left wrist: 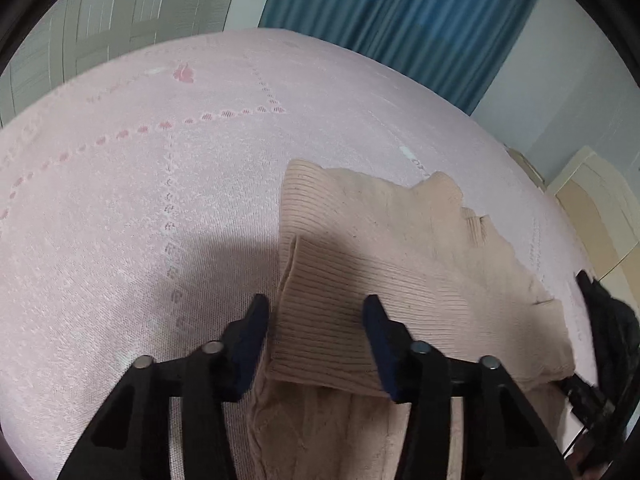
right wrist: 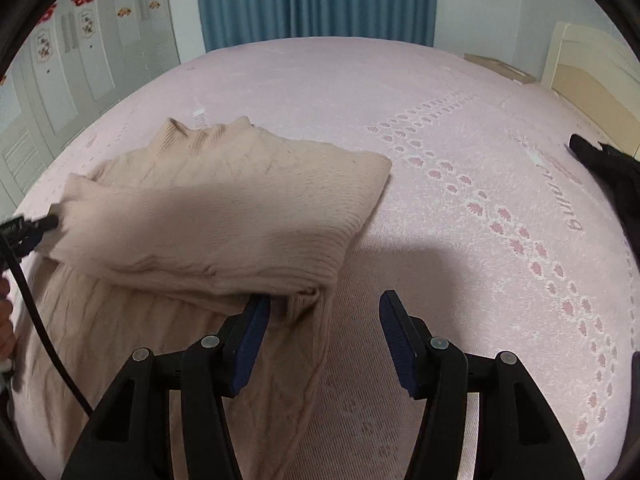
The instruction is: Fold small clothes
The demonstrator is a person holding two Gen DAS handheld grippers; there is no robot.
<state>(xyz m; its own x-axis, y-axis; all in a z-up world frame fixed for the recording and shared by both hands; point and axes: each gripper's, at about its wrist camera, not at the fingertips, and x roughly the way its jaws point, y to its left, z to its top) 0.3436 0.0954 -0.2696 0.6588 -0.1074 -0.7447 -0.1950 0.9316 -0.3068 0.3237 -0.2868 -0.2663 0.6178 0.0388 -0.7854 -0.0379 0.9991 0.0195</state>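
A beige knit sweater (left wrist: 384,248) lies on the pink bedspread (left wrist: 140,200), folded over on itself with the ribbed hem on top. My left gripper (left wrist: 316,312) is open, its blue-padded fingers straddling the ribbed hem edge at the sweater's left side. In the right wrist view the sweater (right wrist: 224,212) fills the left half, collar at the far end. My right gripper (right wrist: 324,308) is open at the folded layer's near right corner; its left finger (right wrist: 252,332) touches the fold, its right finger hangs over the bedspread (right wrist: 460,152).
The left gripper's tip (right wrist: 36,228) and cable show at the sweater's left edge. A dark garment (right wrist: 612,172) lies at the bed's right edge, also in the left wrist view (left wrist: 612,320). Blue curtains (right wrist: 312,0), wardrobe doors (right wrist: 72,60) and a headboard (right wrist: 596,80) surround the bed.
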